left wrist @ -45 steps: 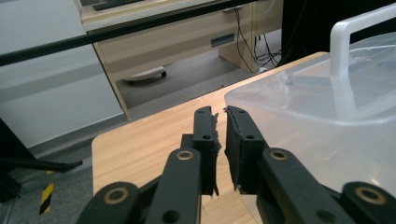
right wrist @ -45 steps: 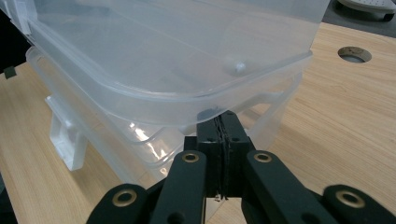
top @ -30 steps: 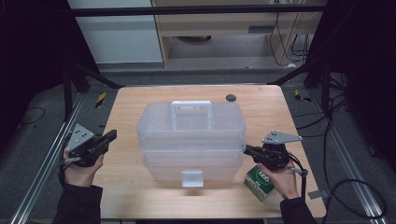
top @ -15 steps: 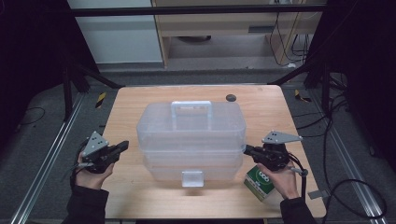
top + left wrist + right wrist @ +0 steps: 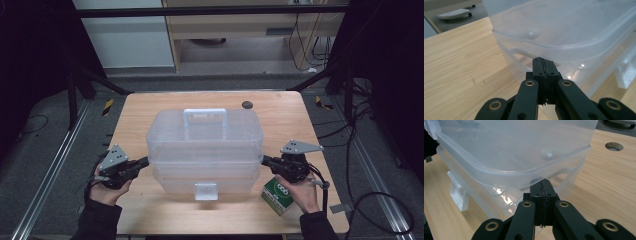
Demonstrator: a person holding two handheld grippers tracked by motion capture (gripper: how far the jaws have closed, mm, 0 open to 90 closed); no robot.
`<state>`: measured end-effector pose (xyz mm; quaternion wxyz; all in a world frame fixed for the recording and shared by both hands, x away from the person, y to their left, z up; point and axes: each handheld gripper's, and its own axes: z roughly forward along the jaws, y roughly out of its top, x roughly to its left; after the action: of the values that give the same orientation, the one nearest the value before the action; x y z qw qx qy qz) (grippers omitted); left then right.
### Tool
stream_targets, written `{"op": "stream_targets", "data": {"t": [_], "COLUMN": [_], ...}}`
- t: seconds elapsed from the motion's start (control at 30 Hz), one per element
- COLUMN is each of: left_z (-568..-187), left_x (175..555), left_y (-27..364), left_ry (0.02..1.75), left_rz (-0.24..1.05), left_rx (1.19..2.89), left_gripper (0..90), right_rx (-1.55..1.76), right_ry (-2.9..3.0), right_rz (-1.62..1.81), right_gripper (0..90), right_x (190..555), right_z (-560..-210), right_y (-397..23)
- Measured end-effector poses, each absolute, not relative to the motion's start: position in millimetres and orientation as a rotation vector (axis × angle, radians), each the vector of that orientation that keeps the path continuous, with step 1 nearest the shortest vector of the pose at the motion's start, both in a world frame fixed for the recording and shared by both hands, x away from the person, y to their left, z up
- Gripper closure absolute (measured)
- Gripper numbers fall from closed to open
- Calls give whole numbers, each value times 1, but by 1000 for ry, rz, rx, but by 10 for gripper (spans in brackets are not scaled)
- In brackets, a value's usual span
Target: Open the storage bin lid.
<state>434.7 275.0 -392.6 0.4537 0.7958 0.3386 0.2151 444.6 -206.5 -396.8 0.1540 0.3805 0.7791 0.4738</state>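
Across the middle of the high view lies the wooden table (image 5: 150, 107), and at its centre stands a clear plastic storage box (image 5: 205, 145) with a handled lid and a white front latch (image 5: 206, 191). At the lower left, the left gripper (image 5: 146, 161) points at the box's side just under the lid rim, jaws pressed together on nothing. At the lower right, the right gripper (image 5: 265, 160) does likewise, jaws closed and empty. Beneath that hand sits a small green carton (image 5: 278, 195).
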Motion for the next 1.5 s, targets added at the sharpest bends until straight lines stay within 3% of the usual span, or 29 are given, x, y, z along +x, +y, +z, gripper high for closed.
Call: {"op": "stream_targets", "data": {"t": [1.17,1.5], "left_z": [-374,-380], "left_x": [449,448], "left_y": [260,269], "left_ry": [831,867], "left_rz": [565,598], "left_rx": [1870,1896], "left_gripper": [886,828], "right_rx": [1089,1090], "right_ry": [2173,2184], "right_rz": [1433,1425], "right_gripper": [898,899], "right_x": [462,461], "right_z": [-376,-378], "right_y": [-208,-209]}}
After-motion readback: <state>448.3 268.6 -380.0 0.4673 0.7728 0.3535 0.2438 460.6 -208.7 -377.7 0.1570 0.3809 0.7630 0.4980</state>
